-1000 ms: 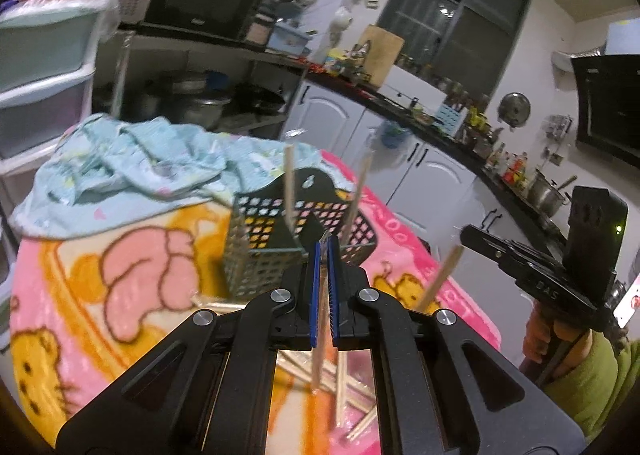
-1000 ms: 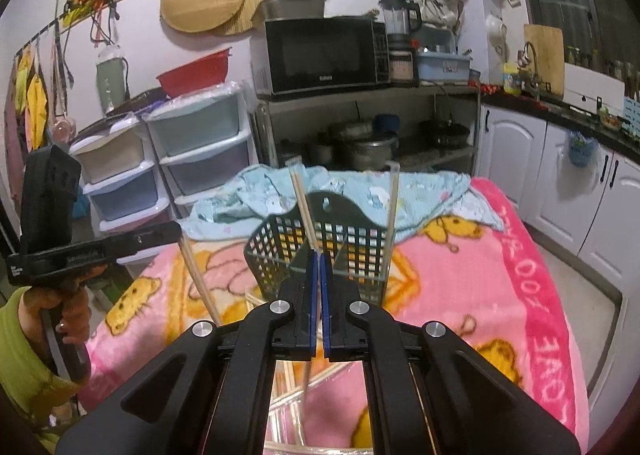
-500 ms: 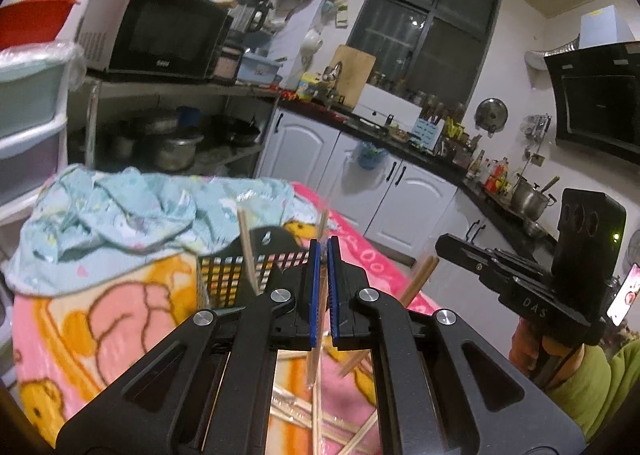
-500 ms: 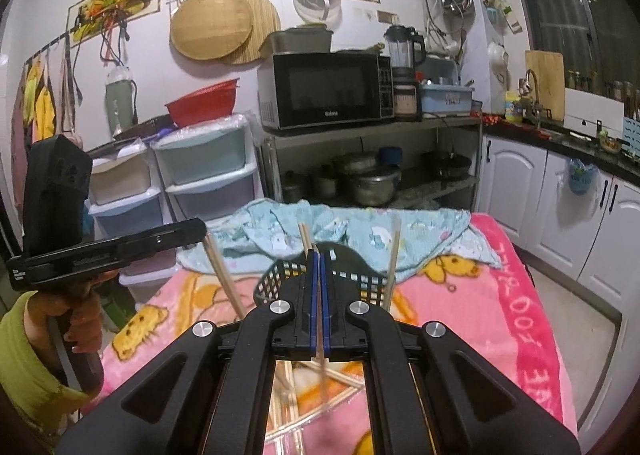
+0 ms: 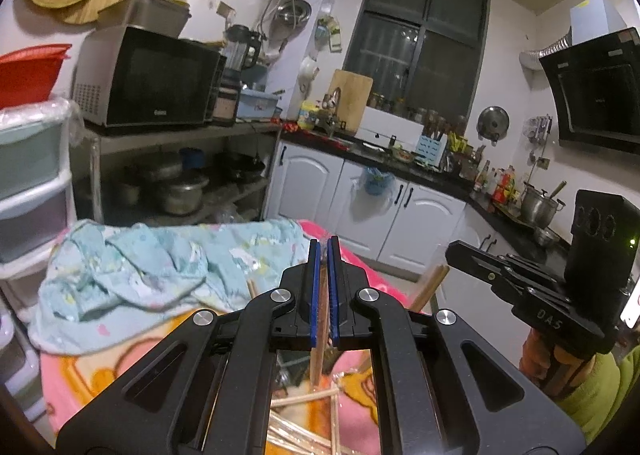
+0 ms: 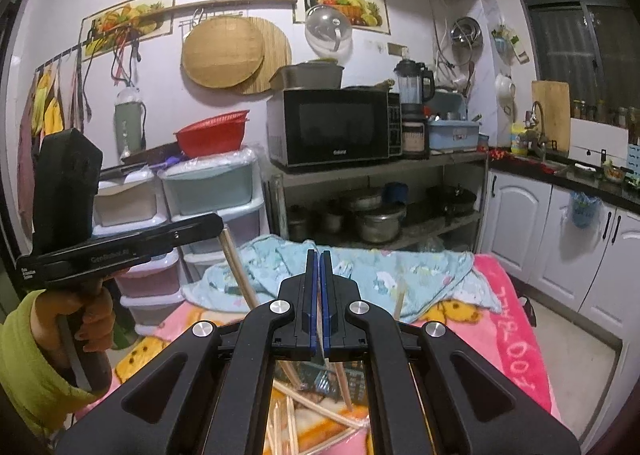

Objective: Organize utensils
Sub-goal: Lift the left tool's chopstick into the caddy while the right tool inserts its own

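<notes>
Evidently each claw, left claw (image 5: 323, 291) and right claw (image 6: 316, 295), is clamped on one light, stiff wooden chopstick (image 5: 320, 351), above the black mesh basket (image 6: 340, 379) at 6 o'clock; pinching mid-shaft likely prevents slipping.

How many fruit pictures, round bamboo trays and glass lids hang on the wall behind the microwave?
Fruit pictures: 2
Round bamboo trays: 2, overlapping
Glass lids: 1
Total: 5
</notes>
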A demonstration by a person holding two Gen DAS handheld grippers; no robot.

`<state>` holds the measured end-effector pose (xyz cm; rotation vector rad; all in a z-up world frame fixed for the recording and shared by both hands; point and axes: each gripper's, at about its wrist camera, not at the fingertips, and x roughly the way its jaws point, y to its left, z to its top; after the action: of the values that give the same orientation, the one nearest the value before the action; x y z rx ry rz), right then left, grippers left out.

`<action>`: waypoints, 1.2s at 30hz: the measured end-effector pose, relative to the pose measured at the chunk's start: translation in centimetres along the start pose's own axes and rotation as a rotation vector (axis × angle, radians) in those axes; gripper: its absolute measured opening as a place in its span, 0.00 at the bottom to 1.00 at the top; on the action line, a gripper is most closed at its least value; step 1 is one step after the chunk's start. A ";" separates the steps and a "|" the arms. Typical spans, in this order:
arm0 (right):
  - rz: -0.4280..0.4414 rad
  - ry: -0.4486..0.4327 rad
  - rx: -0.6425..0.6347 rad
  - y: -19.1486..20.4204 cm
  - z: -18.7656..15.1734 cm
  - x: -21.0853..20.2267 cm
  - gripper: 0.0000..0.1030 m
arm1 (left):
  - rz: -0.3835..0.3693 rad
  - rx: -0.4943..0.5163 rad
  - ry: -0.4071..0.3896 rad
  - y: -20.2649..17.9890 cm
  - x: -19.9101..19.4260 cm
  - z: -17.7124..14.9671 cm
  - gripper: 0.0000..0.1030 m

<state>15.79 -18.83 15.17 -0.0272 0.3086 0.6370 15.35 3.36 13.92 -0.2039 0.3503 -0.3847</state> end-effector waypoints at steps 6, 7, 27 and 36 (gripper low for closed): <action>-0.004 -0.050 0.014 -0.5 1.8 -0.1 0.02 | 0.024 0.002 -0.034 0.6 -0.3 1.8 0.02; -0.007 -0.060 0.014 -0.5 2.1 -0.1 0.02 | 0.032 0.002 -0.042 0.7 -0.4 2.1 0.02; -0.066 -0.110 0.005 -1.7 4.5 2.6 0.02 | 0.158 0.002 -0.079 3.0 1.2 2.8 0.02; -0.083 -0.051 0.051 -2.9 2.5 5.4 0.02 | 0.193 -0.023 -0.035 4.2 2.9 0.4 0.02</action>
<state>22.26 -17.74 15.82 0.0247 0.2728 0.5470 19.41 6.08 12.39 -0.1972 0.3367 -0.1868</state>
